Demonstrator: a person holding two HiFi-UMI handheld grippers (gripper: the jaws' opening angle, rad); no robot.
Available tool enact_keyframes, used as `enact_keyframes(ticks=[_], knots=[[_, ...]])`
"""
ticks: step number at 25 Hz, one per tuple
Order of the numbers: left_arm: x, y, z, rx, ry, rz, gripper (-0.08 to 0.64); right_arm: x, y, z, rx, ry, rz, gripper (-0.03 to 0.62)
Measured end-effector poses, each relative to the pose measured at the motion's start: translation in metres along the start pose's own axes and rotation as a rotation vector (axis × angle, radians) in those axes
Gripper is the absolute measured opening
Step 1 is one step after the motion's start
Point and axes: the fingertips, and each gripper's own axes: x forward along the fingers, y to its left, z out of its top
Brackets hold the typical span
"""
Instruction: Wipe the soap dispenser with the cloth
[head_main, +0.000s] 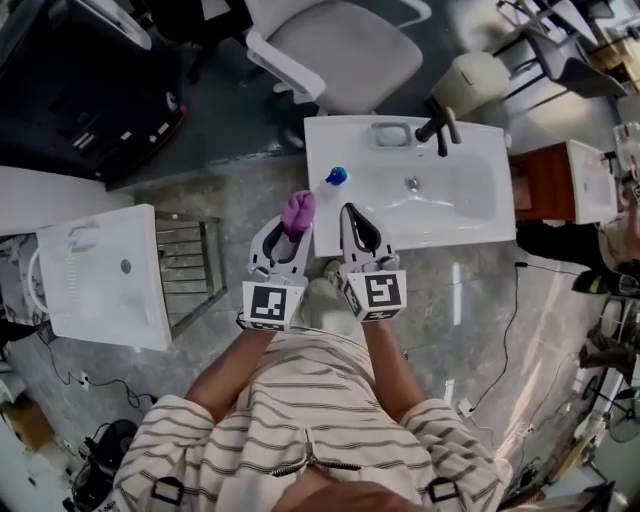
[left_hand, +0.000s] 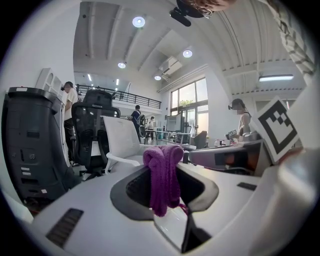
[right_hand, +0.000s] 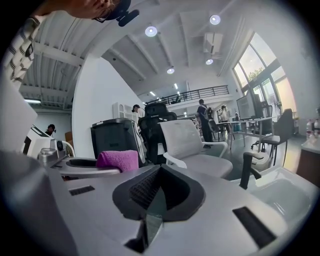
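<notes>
My left tool (head_main: 288, 235) is clamped on the purple cloth (head_main: 298, 211), which bunches up out of the jaws in a soft, limp wad. It will fold round whatever I press it against, and only the part above the jaws can do the wiping. My right tool (head_main: 351, 213) has its jaws together with nothing between them.

The soap dispenser (head_main: 336, 177) stands on the white surface (head_main: 470, 225) near its left edge, at 9 o'clock from the basin. It is at about 1 o'clock from the cloth and 11 o'clock from the right tool, and neither touches it. From above I see little but its blue top, so I cannot make out its body.

I judge it small, light, smooth and easy to tip or skid. I would steady it low on the body with the right tool, gripping gently, and rub with the cloth from the other side.
</notes>
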Motion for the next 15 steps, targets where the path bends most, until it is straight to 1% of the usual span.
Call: enact_keyframes(ticks=[7, 11, 15], knots=[[0.017, 0.001, -0.011, 0.011, 0.013, 0.033, 0.118, 0.021, -0.019, -0.028, -0.028, 0.026, 0.021, 0.009], [0.021, 0.001, -0.017, -0.008, 0.014, 0.051, 0.118, 0.032, -0.026, -0.049, -0.026, 0.056, 0.027, 0.002], [0.023, 0.003, -0.026, 0.005, 0.021, 0.065, 0.118, 0.041, -0.028, -0.071, 0.0, 0.095, 0.049, 0.057]])
